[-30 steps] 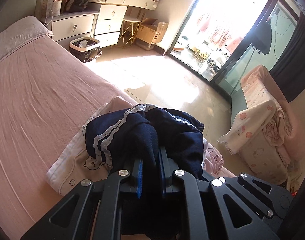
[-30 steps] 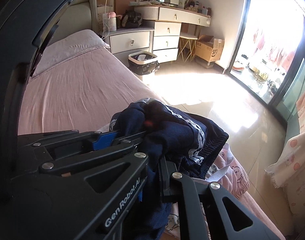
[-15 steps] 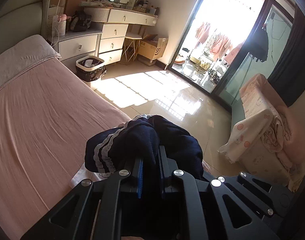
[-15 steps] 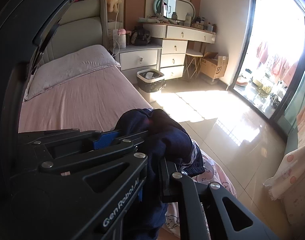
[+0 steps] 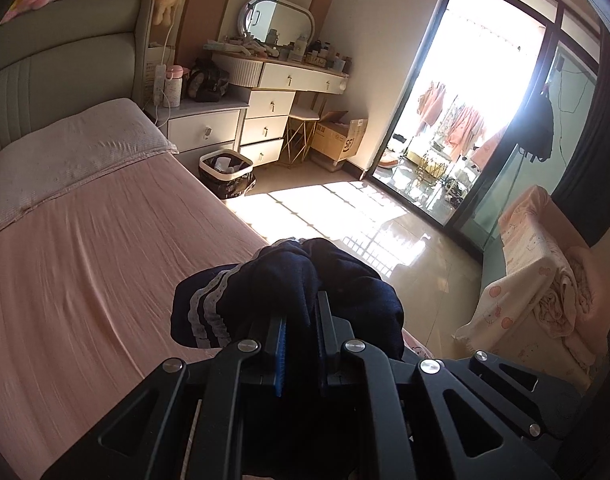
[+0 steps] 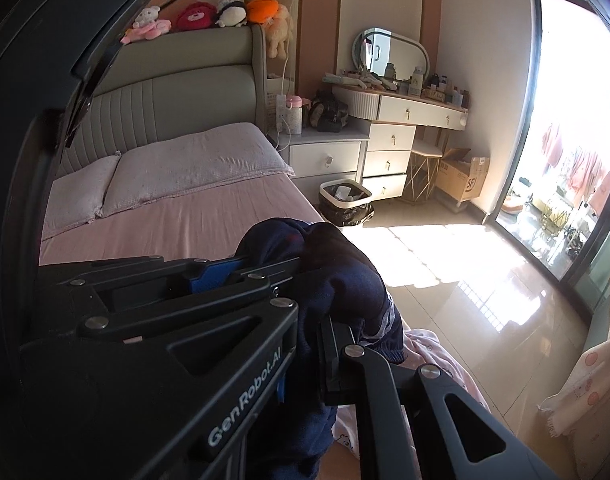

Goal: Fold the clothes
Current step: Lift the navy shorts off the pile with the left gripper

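Both jaws are closed tight: our left gripper and right gripper each pinch a bunched fold of the navy garment, held up above the near edge of the pink bed. We judge the main risk is the cloth hanging in a lump; both pinches sit close together, so it may not spread flat. A thick wad could slip from one pinch. Pale printed clothing lies just below and could get dragged off the bed's edge.
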Available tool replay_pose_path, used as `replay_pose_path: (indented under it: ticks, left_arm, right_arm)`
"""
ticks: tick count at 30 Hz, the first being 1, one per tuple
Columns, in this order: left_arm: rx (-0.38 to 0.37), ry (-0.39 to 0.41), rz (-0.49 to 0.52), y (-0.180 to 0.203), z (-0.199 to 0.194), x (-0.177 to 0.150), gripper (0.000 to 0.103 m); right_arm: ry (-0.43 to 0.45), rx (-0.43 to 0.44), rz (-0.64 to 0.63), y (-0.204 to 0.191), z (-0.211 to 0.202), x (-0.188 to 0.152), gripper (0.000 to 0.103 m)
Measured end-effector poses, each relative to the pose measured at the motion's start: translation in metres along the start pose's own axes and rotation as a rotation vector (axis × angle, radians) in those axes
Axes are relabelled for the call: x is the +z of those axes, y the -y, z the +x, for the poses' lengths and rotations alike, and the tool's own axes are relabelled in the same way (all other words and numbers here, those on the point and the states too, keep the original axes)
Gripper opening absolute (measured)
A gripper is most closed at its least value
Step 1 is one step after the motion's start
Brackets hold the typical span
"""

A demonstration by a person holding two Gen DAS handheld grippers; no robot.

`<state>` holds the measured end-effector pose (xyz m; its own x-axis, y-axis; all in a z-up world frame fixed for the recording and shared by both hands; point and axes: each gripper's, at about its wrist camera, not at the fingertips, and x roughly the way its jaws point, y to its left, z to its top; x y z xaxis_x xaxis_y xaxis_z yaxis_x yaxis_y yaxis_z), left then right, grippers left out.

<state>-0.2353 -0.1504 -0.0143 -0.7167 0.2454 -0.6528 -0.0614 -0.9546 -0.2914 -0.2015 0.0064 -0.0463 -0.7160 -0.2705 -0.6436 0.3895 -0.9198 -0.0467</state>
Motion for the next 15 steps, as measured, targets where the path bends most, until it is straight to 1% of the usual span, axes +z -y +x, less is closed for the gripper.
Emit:
replay_pose_path:
  ticks: [4,7,10,15]
  left_arm:
    - [0.045,0.025,-0.025,-0.029,-0.025,-0.001,0.008]
    - [0.079,0.061,-0.053,-0.052,-0.048,-0.006,0.008]
    - [0.102,0.078,-0.070,-0.074,-0.067,-0.012,0.009]
    - [0.109,0.084,-0.100,-0.110,-0.094,-0.018,0.009]
  right_arm:
    - [0.021,0.047,-0.016,-0.036,-0.006,0.007,0.008]
    - [0.045,0.084,-0.022,-0.064,-0.011,0.008,0.008]
    - [0.055,0.109,-0.038,-0.095,-0.016,0.009,0.008]
    - [0.052,0.179,-0.071,-0.145,-0.022,0.008,0.008]
